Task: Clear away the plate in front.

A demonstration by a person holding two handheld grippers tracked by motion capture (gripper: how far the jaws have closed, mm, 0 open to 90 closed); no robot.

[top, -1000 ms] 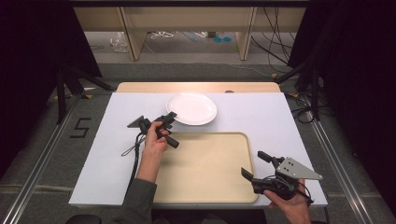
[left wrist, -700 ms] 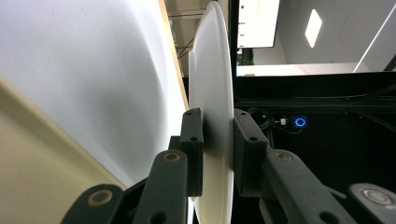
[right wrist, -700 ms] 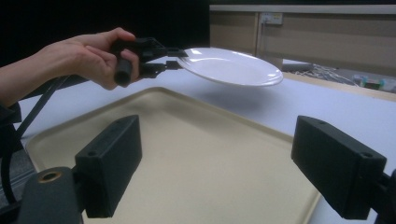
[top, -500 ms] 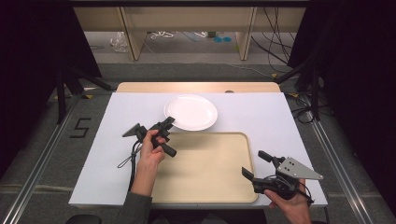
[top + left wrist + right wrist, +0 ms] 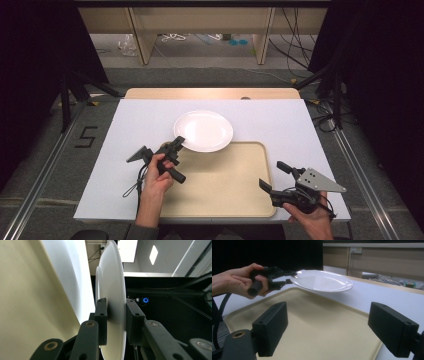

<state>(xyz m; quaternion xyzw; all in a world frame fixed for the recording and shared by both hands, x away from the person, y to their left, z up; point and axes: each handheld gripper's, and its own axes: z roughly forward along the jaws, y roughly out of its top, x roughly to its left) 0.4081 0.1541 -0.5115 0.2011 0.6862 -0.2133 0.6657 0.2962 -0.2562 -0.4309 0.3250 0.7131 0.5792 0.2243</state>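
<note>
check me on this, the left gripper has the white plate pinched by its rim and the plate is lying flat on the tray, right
Not quite. The left gripper does pinch the white plate by its rim, but the plate is not lying on the tray. The right gripper view shows the white plate held up in the air, with a gap beneath it, partly over the tray's far edge.

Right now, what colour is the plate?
Plain white plate; the high view shows it best.
</note>
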